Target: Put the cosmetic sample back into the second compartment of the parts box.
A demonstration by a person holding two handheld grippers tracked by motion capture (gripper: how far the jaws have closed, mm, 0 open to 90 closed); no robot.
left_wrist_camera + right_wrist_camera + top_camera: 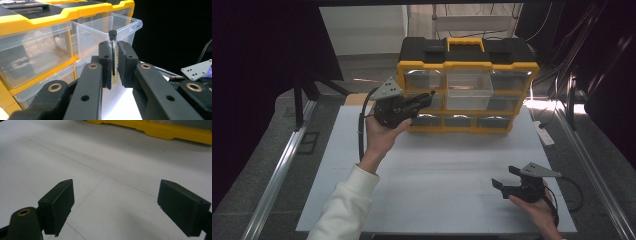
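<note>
Left tongs (113, 62) pinch the vial (113, 53), raised at 11 o'clock before the open drawer (110, 35); depositing remains. Right tongs (115, 207) rest spread at 4 o'clock on the tabletop (437, 170).

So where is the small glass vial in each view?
High view: the vial is a dark tip at the left gripper, before the yellow organizer.
Left gripper view: centre, upright between the fingers.
Right gripper view: I can't find it.
Shared landmark: the yellow organizer.
</note>
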